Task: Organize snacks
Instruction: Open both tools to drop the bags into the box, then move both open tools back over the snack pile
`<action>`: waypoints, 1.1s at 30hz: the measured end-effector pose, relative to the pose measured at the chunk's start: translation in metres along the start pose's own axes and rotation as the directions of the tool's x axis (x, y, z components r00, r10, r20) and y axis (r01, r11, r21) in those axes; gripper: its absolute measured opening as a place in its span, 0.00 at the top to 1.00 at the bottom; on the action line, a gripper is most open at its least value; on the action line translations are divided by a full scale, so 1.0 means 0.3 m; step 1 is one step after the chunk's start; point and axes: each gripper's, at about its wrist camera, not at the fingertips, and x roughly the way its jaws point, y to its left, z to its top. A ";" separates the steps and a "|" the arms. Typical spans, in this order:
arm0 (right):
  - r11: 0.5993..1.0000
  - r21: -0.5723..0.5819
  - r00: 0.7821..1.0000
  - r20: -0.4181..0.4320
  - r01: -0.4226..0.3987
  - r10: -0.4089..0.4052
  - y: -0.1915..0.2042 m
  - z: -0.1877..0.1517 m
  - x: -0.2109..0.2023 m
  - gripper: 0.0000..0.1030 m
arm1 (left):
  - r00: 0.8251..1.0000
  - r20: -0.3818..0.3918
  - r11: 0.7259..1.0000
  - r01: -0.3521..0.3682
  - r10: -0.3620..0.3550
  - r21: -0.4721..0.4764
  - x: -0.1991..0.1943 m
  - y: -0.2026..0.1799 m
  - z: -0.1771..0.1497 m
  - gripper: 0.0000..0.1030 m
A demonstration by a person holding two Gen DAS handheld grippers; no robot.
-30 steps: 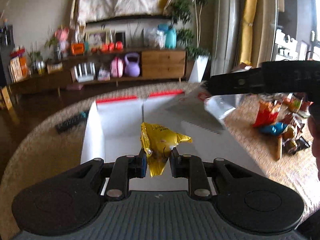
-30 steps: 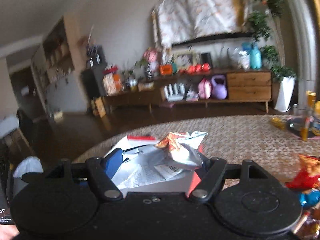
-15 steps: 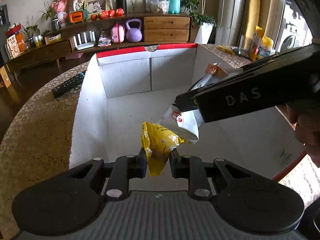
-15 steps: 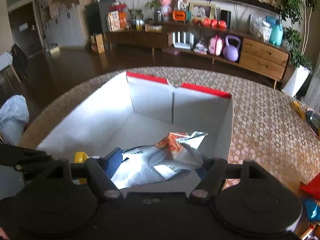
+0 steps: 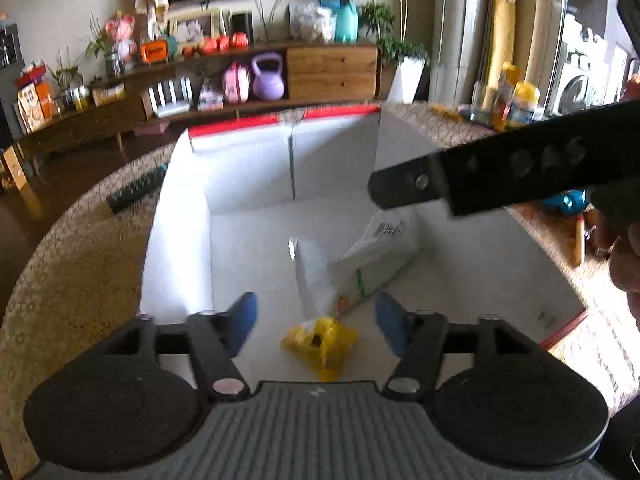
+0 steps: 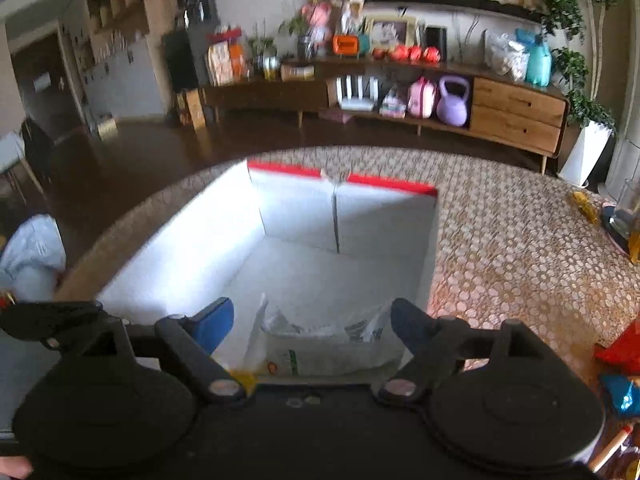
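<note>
Snack packets (image 5: 320,336) loose in box (image 5: 248,184), left gripper (image 5: 316,326) and right gripper (image 6: 312,320) both spread, empty.

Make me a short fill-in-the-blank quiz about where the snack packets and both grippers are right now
1. The yellow packet lies inside the white ____.
2. The left gripper is ____, holding nothing.
3. The silver bag rests beside the ____ packet.
4. The box has a ____ top edge.

Missing words: box; open; yellow; red

Long wooden sideboard (image 6: 516,114) stands at twelve o'clock against the far wall. Purple kettlebell (image 5: 267,77) sits in its open shelf, pink case (image 5: 236,82) just beside. Black remote control (image 5: 138,192) lies on the patterned tabletop (image 6: 520,248) at ten o'clock.
</note>
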 end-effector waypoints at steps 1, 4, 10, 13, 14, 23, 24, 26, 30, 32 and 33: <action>1.000 0.013 1.000 0.023 -0.006 0.005 -0.009 0.002 -0.028 0.17 | 1.000 0.012 1.000 -0.014 0.014 0.005 -0.008 -0.007 0.002 0.26; 0.999 0.040 0.995 0.095 -0.005 0.001 -0.040 0.009 -0.110 0.17 | 0.999 0.035 1.000 -0.023 0.022 0.011 -0.026 -0.024 0.014 0.26; 0.994 0.111 0.970 0.243 0.004 -0.031 -0.133 -0.004 -0.277 0.17 | 0.991 0.133 0.999 -0.014 0.019 -0.046 -0.090 -0.049 0.035 0.26; 0.990 0.137 0.954 0.291 0.027 -0.066 -0.180 -0.027 -0.344 0.17 | 0.983 0.183 0.999 -0.006 0.016 -0.051 -0.119 -0.084 0.057 0.21; 0.989 0.142 0.950 0.302 0.039 -0.081 -0.195 -0.037 -0.365 0.16 | 0.980 0.200 0.999 -0.004 0.014 -0.049 -0.127 -0.100 0.066 0.17; 0.964 0.230 0.915 0.345 0.132 -0.207 -0.336 -0.128 -0.477 0.14 | 0.958 0.276 0.997 0.075 -0.077 0.019 -0.155 -0.266 0.125 0.17; 0.960 0.243 0.913 0.343 0.138 -0.219 -0.354 -0.142 -0.485 0.14 | 0.956 0.278 0.996 0.084 -0.088 0.026 -0.153 -0.289 0.128 0.17; 0.953 0.261 0.910 0.338 0.155 -0.241 -0.377 -0.170 -0.499 0.14 | 0.955 0.274 0.993 0.108 -0.116 0.046 -0.147 -0.333 0.136 0.17; 0.934 0.296 0.900 0.322 0.200 -0.295 -0.424 -0.231 -0.518 0.13 | 0.947 0.274 0.985 0.148 -0.168 0.089 -0.135 -0.416 0.135 0.16; 0.923 0.317 0.895 0.311 0.219 -0.320 -0.446 -0.263 -0.526 0.13 | 0.942 0.275 0.979 0.170 -0.194 0.108 -0.129 -0.455 0.128 0.16; 0.917 0.330 0.894 0.306 0.224 -0.329 -0.464 -0.276 -0.530 0.13 | 0.939 0.274 0.976 0.179 -0.206 0.121 -0.125 -0.479 0.127 0.16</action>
